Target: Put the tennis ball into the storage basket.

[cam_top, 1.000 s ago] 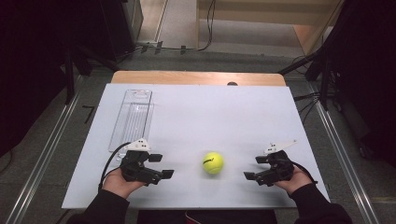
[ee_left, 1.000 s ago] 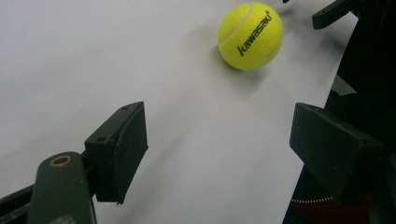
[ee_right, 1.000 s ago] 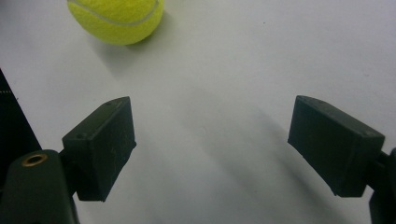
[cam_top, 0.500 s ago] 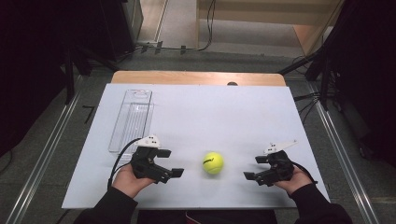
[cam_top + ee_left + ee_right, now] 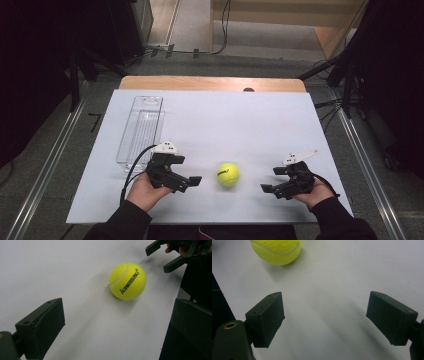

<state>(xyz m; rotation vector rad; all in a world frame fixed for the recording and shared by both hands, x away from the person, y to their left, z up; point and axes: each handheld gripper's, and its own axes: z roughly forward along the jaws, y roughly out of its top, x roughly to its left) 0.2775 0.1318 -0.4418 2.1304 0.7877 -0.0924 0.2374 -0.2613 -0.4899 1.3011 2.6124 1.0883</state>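
High view: the ball (image 5: 228, 174) lies on the table (image 5: 240, 125) between your two grippers, touching neither. The left gripper (image 5: 192, 181) sits at the ball's 9 o'clock, near it; its jaws have just been opening and now stand wide with nothing between them. The right gripper (image 5: 266, 188) rests at the ball's 4 o'clock, farther off, jaws also wide and empty. The tray (image 5: 140, 130) stands at 11 o'clock from the ball, well apart.

In the left gripper view the ball (image 5: 127, 281) lies ahead, right of the jaw centreline. Turn the left gripper until the ball centres between the jaws, advance low along the table, and close on its widest girth. A push off centre will likely roll it toward 3 o'clock.
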